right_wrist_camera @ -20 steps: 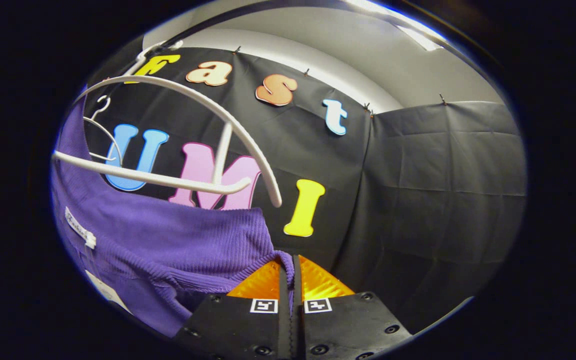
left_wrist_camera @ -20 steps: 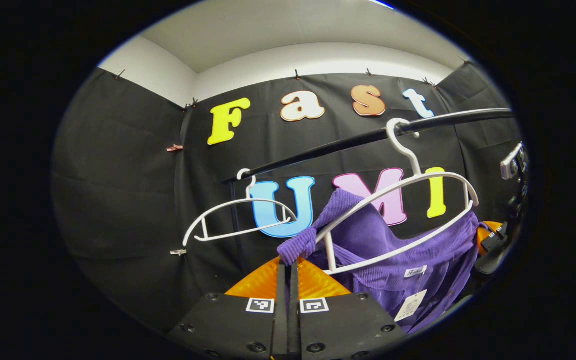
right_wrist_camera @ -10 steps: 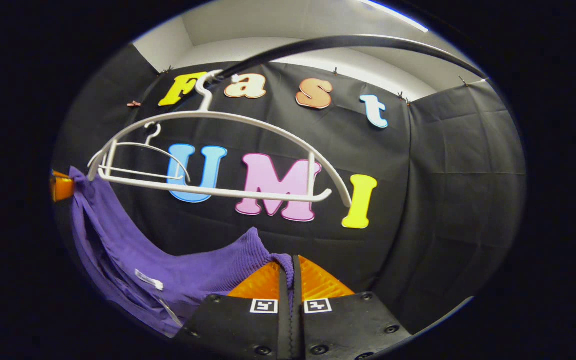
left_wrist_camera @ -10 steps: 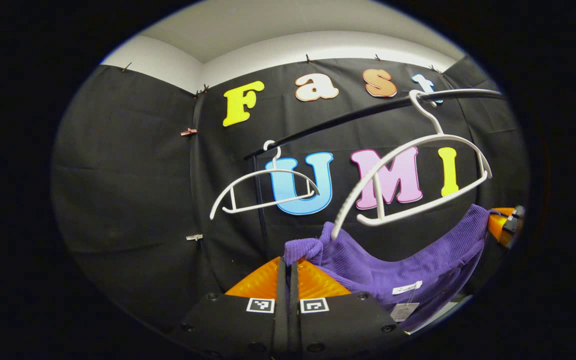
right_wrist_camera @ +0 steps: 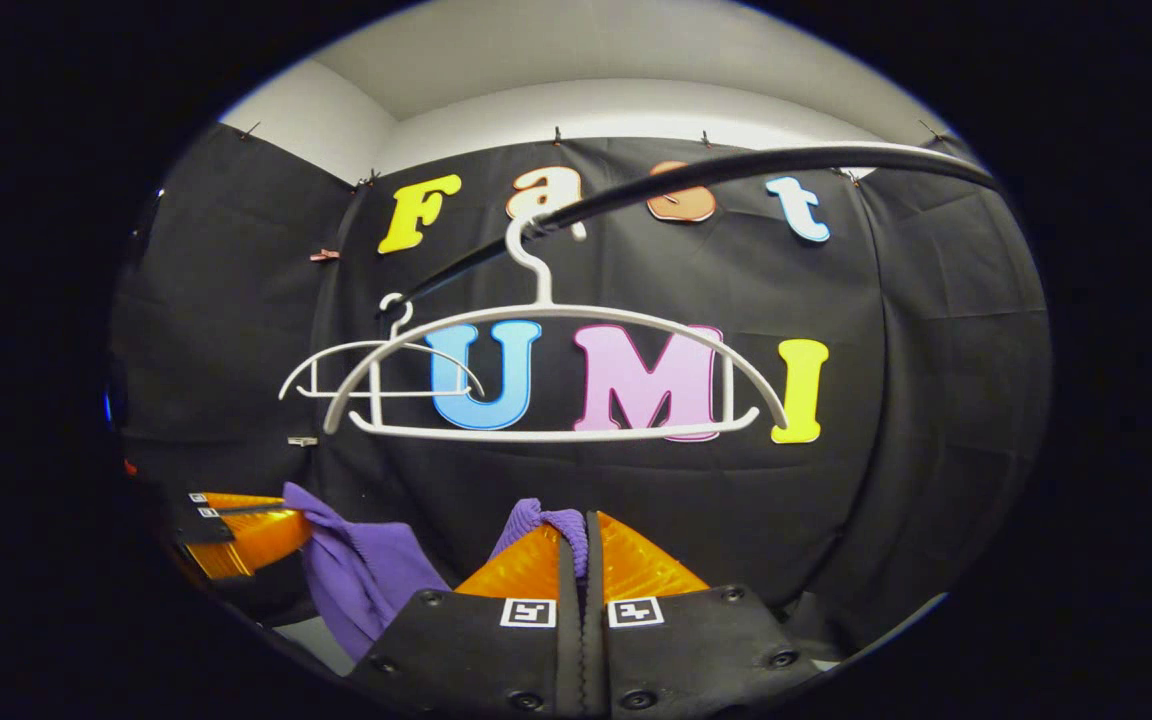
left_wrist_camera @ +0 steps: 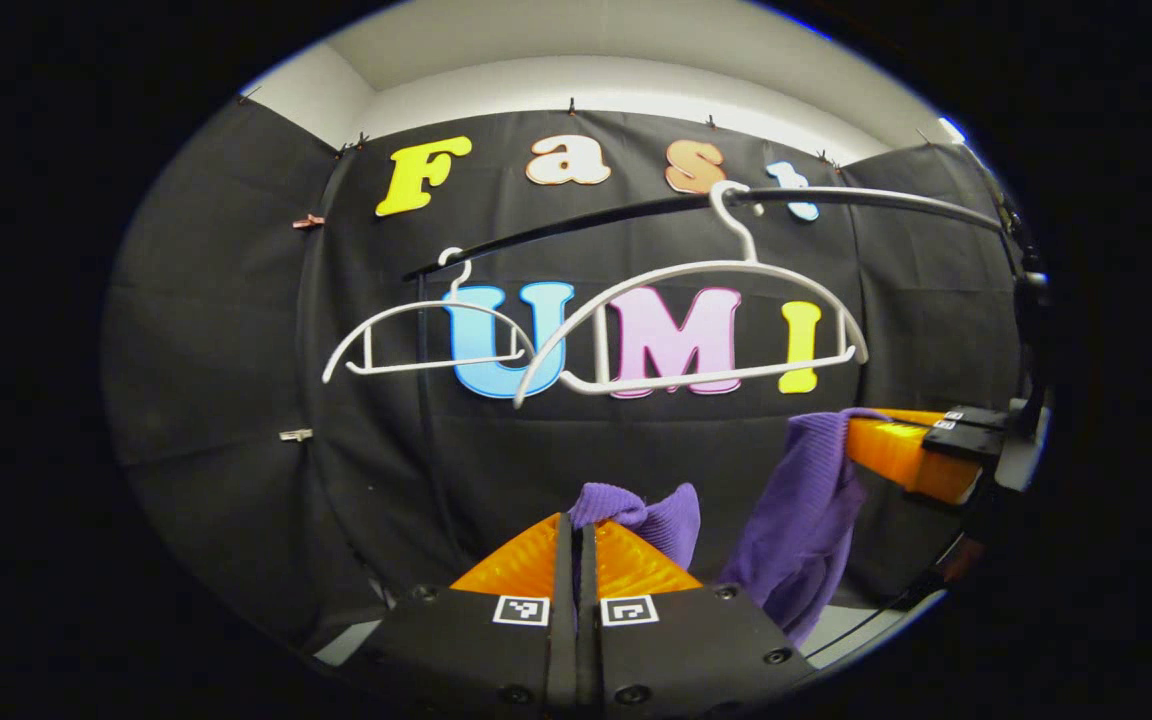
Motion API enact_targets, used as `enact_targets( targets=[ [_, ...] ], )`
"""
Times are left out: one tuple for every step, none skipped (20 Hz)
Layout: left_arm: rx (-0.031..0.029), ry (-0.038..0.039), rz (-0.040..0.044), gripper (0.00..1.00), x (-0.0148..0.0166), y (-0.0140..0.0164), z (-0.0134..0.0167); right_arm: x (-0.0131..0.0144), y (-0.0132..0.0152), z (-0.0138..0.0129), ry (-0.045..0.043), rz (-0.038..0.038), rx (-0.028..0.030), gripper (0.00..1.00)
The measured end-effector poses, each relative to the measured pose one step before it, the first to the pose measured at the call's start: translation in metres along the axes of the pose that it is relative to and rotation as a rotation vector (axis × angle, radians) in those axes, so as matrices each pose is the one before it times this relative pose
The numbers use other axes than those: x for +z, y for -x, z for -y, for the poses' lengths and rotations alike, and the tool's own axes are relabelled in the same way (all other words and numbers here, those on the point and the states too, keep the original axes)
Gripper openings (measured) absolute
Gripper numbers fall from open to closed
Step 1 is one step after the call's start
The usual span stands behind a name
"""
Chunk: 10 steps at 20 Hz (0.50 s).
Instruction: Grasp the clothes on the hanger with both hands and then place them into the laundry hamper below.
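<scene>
A purple ribbed garment (left_wrist_camera: 804, 500) hangs free below the white hanger (left_wrist_camera: 696, 320) and touches no part of it. In the left gripper view my left gripper (left_wrist_camera: 576, 525) is shut on one purple corner, and the right gripper (left_wrist_camera: 851, 440) shows at the right, shut on the other corner. In the right gripper view my right gripper (right_wrist_camera: 577, 525) pinches a fold of the garment (right_wrist_camera: 366, 570), and the left gripper (right_wrist_camera: 301, 520) holds its far end at the lower left. The bare hanger (right_wrist_camera: 556, 385) hangs from the black rail (right_wrist_camera: 756, 165) above.
A second bare white hanger (left_wrist_camera: 416, 335) hangs on the same black rail (left_wrist_camera: 876, 197), farther left. The rail's black upright post (left_wrist_camera: 426, 400) stands behind it. A pale strip of floor or ledge (left_wrist_camera: 856, 625) shows low at the right.
Both grippers have dropped and pulled back with the purple garment. It has slid fully off the hanger, which now hangs bare and level; the two grippers stand closer together.
</scene>
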<state>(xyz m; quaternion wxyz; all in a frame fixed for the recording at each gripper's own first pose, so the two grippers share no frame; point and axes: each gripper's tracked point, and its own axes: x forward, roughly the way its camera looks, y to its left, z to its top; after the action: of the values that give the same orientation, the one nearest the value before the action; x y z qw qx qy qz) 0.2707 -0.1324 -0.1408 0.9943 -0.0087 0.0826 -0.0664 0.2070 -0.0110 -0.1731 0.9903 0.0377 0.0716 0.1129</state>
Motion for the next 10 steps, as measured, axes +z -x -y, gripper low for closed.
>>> enact_targets(
  targets=[
    [-0.02326,0.00793,0.00966,0.05,0.00483,0.00331,0.00910,0.00411,0.00386,-0.00331,-0.00068,0.00333,0.01312,0.04],
    [-0.02311,0.00803,0.00505,0.05,0.00183,0.00145,0.00814,0.00197,0.00377,-0.00268,0.00168,-0.00053,0.00856,0.04],
    [-0.02007,0.00292,0.00264,0.04,-0.00067,0.00170,0.00737,-0.00017,0.00386,-0.00144,0.00061,-0.00449,0.00579,0.04],
    [-0.01693,-0.00200,-0.00666,0.05,-0.00704,0.00377,0.00667,-0.00545,0.00365,-0.00053,-0.00152,-0.01190,0.00105,0.04],
    [-0.01218,-0.00164,-0.01704,0.05,-0.00919,0.00159,0.00589,-0.00970,0.00303,-0.00083,-0.00266,-0.02108,0.00322,0.04],
    [-0.00948,0.00704,-0.02073,0.05,-0.01239,0.00050,0.00432,-0.01342,0.00316,0.00019,-0.00101,-0.02891,0.00247,0.04],
    [-0.01033,0.01813,-0.02380,0.05,-0.01364,-0.00057,0.00542,-0.01503,0.00196,0.00037,0.00194,-0.03275,0.00632,0.04],
    [-0.01014,0.02207,-0.02525,0.03,-0.01569,-0.00115,0.00411,-0.01721,-0.00066,0.00054,0.00817,-0.02949,0.00652,0.08],
    [-0.00772,0.01724,-0.02716,0.03,-0.01698,-0.00265,0.00287,-0.01857,-0.00123,-0.00148,0.01024,-0.03581,0.01029,0.04],
    [-0.00104,0.00906,-0.02755,0.05,-0.01830,-0.00438,0.00121,-0.01826,-0.00260,-0.00079,0.00314,-0.03461,0.01105,0.04]
  ],
)
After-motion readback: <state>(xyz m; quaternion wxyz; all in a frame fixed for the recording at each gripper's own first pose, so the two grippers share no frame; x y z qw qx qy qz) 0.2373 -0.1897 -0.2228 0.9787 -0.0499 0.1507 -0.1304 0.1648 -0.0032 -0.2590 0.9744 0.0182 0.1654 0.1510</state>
